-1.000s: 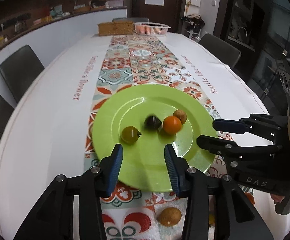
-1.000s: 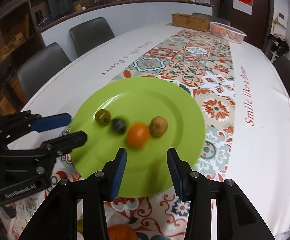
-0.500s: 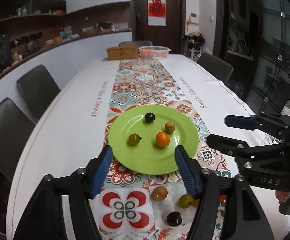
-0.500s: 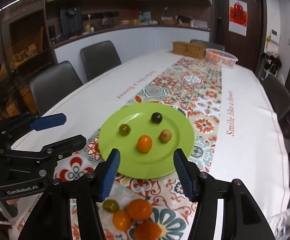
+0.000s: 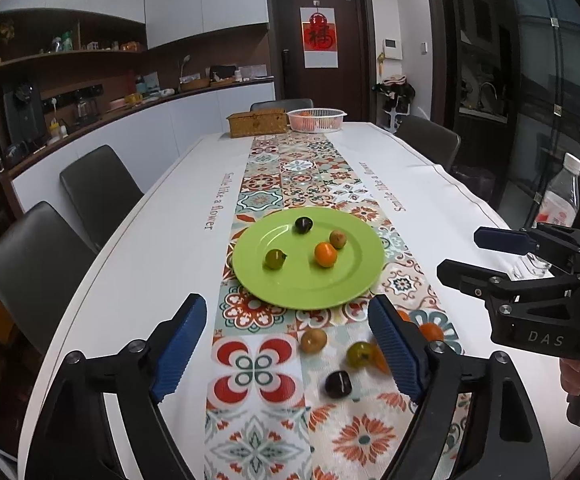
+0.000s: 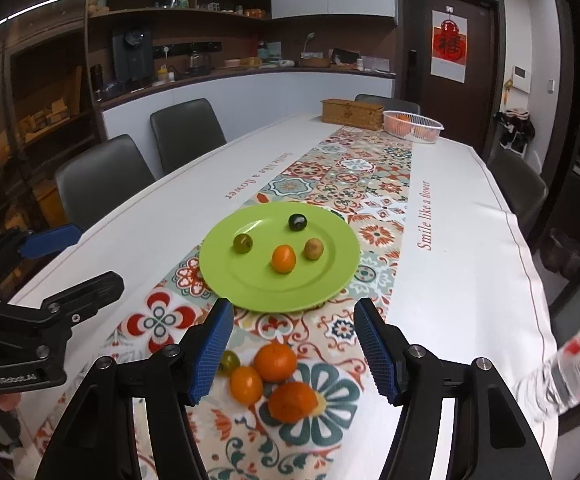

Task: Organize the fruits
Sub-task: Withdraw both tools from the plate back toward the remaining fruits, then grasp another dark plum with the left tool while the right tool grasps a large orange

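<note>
Left wrist view: left gripper, fingers opening, nothing between them, held above the table; green plate ahead carries four fruits, a dark one, a tan one, an orange one and a green one, all apart. Loose fruits lie nearer on the runner: tan, green, dark. Risk: round fruits likely roll off if nudged by a finger coming in off-centre. Right wrist view: right gripper, fingers opening, empty; below them three orange fruits touch in a cluster, a small green one just beside. Risk: closing on one may shove its neighbours toward the table edge; fruits already on the plate may roll when another is dropped in; bottle near the right edge could be knocked by that hand.
</note>
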Motion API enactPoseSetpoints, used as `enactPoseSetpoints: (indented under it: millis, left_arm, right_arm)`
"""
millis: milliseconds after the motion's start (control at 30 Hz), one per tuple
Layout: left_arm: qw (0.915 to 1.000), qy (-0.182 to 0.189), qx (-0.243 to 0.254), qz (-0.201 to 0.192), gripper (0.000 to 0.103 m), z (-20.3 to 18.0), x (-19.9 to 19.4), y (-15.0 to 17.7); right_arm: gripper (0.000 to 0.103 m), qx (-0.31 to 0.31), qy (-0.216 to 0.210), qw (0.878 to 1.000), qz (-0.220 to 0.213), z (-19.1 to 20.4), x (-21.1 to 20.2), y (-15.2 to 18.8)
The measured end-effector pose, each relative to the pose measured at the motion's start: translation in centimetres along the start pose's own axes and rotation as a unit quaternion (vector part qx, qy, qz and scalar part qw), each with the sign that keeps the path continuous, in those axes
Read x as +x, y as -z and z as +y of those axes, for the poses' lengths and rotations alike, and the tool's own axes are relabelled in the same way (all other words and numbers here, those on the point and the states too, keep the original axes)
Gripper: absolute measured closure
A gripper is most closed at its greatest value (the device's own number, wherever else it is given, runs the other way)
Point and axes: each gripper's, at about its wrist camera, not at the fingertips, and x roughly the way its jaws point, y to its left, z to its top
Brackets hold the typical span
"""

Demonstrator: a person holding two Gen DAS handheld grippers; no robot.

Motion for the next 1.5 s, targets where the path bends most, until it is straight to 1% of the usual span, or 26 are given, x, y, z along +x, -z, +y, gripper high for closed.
enactPoseSetpoints:
  millis: [167,367,567,800,1033,1233,1400,1500]
  left_arm:
    - [1.0000,0.001,0.002,0.000,0.019,-0.6,-0.8,1.1]
    - [1.0000,0.002,-0.004,-0.006,0.019,-1.0,-1.1,2.4]
    - [0.9999,0.008,0.006,-0.005,0.019,-1.7,-0.7,3.8]
    - [0.9995,0.014,0.027,0.010,0.019,-2.6,0.5,5.6]
    - [0.9988,0.020,0.032,0.031,0.019,-2.7,2.3,6.8]
    - [0.9969,0.035,0.022,0.067,0.020,-2.5,4.8,7.7]
    - [0.9953,0.043,0.030,0.081,0.021,-2.8,6.2,8.1]
    - [0.9945,0.048,0.031,0.087,0.025,-2.8,6.8,8.0]
  right_arm:
    - [0.040,0.000,-0.001,1.000,0.004,0.3,-0.9,1.5]
    - [0.040,-0.014,0.006,1.000,0.010,0.7,-1.3,3.4]
    - [0.040,-0.013,-0.003,1.000,0.028,0.6,-1.1,5.0]
    - [0.039,-0.026,0.008,0.999,0.043,0.6,-0.4,6.5]
    - [0.040,-0.049,0.018,0.997,0.051,1.0,0.5,7.9]
    - [0.040,-0.041,0.006,0.996,0.076,0.6,2.4,8.5]
    - [0.040,-0.038,0.002,0.995,0.092,0.2,3.8,8.8]
    - [0.040,-0.043,0.000,0.994,0.097,0.2,4.3,8.9]
